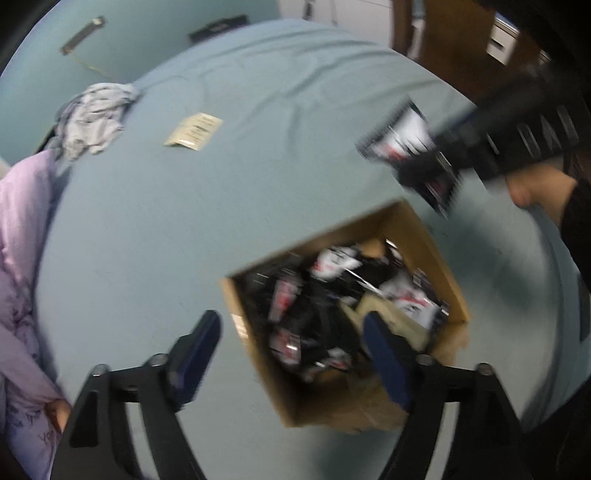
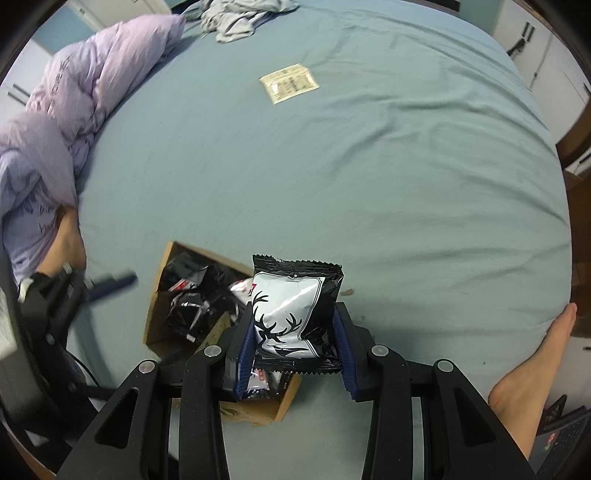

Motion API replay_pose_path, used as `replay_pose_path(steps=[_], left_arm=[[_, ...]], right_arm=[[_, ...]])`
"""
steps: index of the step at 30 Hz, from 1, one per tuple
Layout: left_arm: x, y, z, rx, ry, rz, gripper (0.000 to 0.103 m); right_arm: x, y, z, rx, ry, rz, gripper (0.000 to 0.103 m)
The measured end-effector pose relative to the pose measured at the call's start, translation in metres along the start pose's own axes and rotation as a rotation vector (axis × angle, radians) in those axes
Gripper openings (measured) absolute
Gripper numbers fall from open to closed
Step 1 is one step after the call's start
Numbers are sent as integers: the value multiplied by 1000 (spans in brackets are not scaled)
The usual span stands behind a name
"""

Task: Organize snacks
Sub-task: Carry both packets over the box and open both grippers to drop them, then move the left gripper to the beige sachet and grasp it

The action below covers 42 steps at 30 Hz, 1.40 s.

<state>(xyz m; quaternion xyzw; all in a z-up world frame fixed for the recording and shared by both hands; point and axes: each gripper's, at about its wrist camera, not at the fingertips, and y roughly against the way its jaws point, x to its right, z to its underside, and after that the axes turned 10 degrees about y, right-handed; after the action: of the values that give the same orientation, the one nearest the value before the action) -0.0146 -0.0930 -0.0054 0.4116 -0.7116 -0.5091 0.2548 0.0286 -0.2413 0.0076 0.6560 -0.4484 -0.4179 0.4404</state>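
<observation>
A cardboard box (image 1: 436,240) (image 2: 155,317) holding several black-and-white snack packets (image 1: 332,266) sits on the blue bed sheet. My right gripper (image 2: 295,332) is shut on a black-and-white snack packet with a deer print (image 2: 291,314) and holds it above the box's right side; the left wrist view shows that packet (image 1: 410,151) to the upper right, blurred. My left gripper (image 1: 291,354) is open and empty, hovering over the box's left edge. It also shows in the right wrist view (image 2: 107,284) to the left of the box.
A small beige packet (image 1: 194,131) (image 2: 290,83) lies on the sheet farther back. A lilac quilt (image 2: 55,122) and a grey garment (image 2: 240,14) lie at the left and back. A bare foot (image 2: 532,373) rests at the bed's right edge. Wooden furniture (image 1: 454,40) stands beyond the bed.
</observation>
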Motion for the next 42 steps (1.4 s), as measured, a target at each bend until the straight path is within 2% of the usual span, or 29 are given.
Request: replay_pose_path(steps=[6, 11, 16, 24, 27, 29, 31, 35, 42], left_arm=[[-37, -5, -10, 15, 135, -64, 85], [-54, -7, -14, 4, 208, -44, 85], [-55, -10, -14, -7, 229, -36, 85], [-43, -7, -14, 6, 177, -40, 85], [-42, -7, -15, 10, 182, -47, 85], [-45, -7, -15, 14, 189, -51, 85], [-48, -7, -16, 16, 200, -59, 85], [-54, -7, -18, 13, 229, -60, 85], [-58, -10, -22, 7, 254, -62, 85]], right_arm=[[-9, -25, -1, -84, 33, -28, 37], [-19, -48, -1, -163, 73, -10, 37], [-25, -60, 2, -183, 77, -17, 38], [-23, -67, 3, -186, 12, -111, 39], [-17, -65, 3, -165, -42, -156, 48], [-13, -61, 2, -152, -71, -180, 69], [-10, -56, 3, -141, -87, -203, 76], [1, -48, 3, -121, -108, -202, 76], [8, -33, 13, -81, -195, -97, 76]])
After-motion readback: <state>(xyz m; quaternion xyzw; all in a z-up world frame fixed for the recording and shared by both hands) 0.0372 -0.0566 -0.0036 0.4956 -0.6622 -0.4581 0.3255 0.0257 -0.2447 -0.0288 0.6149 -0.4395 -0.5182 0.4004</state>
